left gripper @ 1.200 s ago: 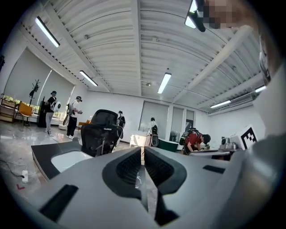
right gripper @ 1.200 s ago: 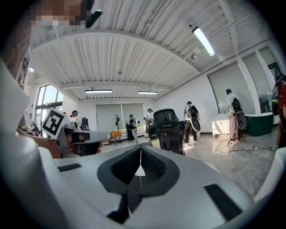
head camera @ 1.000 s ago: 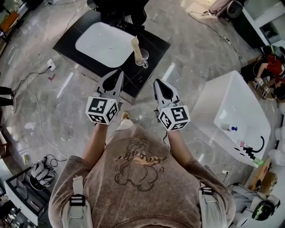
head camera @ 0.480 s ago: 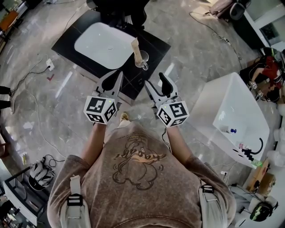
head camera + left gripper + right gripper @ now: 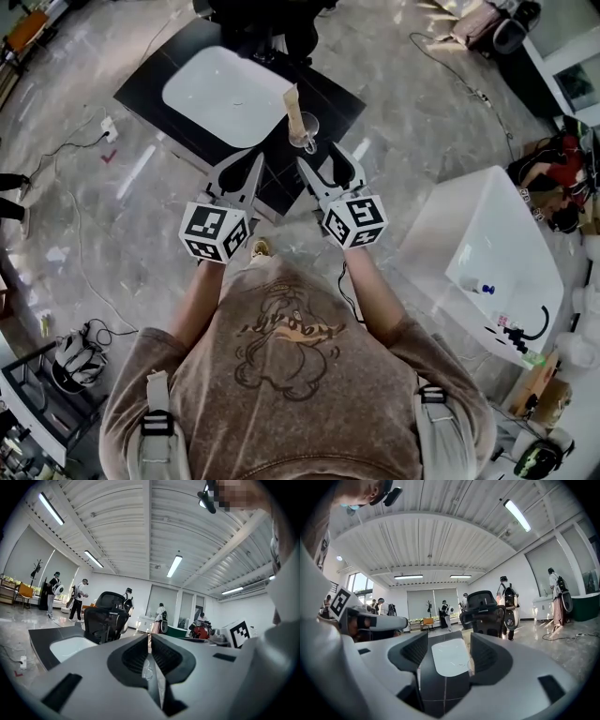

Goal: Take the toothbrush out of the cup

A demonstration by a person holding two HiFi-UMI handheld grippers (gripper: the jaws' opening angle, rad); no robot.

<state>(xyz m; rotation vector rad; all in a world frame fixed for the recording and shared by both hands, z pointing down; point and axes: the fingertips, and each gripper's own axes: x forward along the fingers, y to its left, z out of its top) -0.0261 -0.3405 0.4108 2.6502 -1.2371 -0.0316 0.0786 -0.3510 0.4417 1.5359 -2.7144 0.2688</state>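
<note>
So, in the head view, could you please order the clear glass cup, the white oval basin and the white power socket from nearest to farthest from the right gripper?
1. The clear glass cup, just ahead of the right gripper, whose empty jaws have just been opening.
2. The white oval basin, back and left.
3. The white power socket, far left on the floor.

Seen from above, a person holds both forearms forward, left forearm (image 5: 201, 292) and right forearm (image 5: 367, 298), with the grippers level and side by side. The left gripper (image 5: 255, 161) has its jaws pressed together. The right gripper (image 5: 321, 157) has jaws that have just been opening; they stand wide apart and grip nothing.
</note>
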